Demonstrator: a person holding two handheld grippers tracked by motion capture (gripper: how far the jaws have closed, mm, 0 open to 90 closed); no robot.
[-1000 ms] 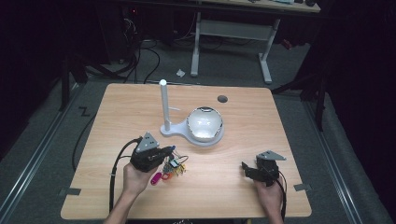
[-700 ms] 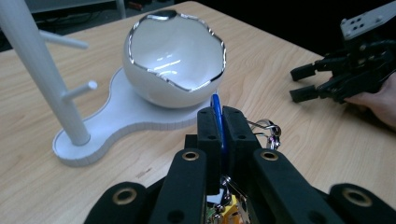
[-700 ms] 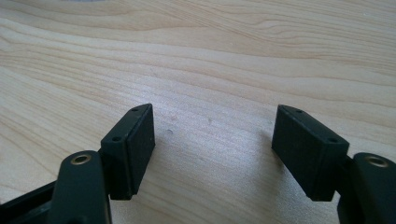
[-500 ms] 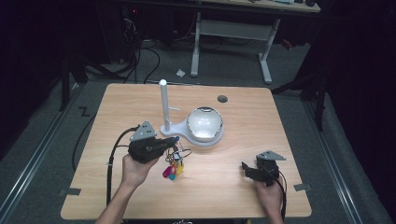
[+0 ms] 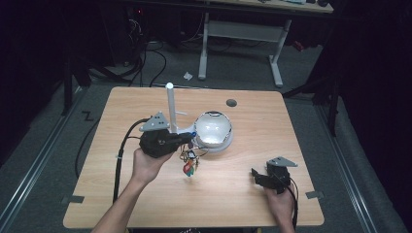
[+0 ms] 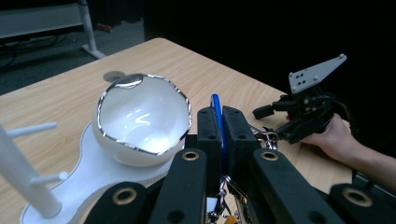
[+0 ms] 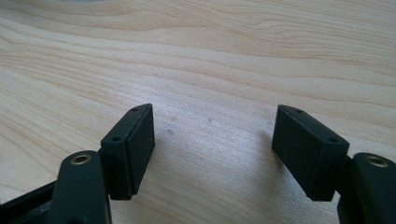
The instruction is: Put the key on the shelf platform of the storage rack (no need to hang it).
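Keys on a ring, with a blue tag and red, yellow and green fobs (image 5: 188, 165), hang from the left gripper (image 5: 187, 139), which is lifted above the light wooden table (image 5: 252, 121) just beside the glossy white bowl (image 5: 213, 128). In the left gripper view its jaws are closed tight on the thin blue tag (image 6: 217, 123), which stands on edge between the pads with its long axis running forward, toward the far side of the table; the metal rings and coloured fobs dangle below, their long axis roughly vertical. The bowl sits on a flat white base (image 5: 194, 136) that also carries a white upright post with short side pegs (image 5: 171, 107).

The right gripper (image 5: 262, 177) rests low near the table's near right corner, well apart from the keys. In the right gripper view its jaws stand wide open over bare wood, holding nothing.
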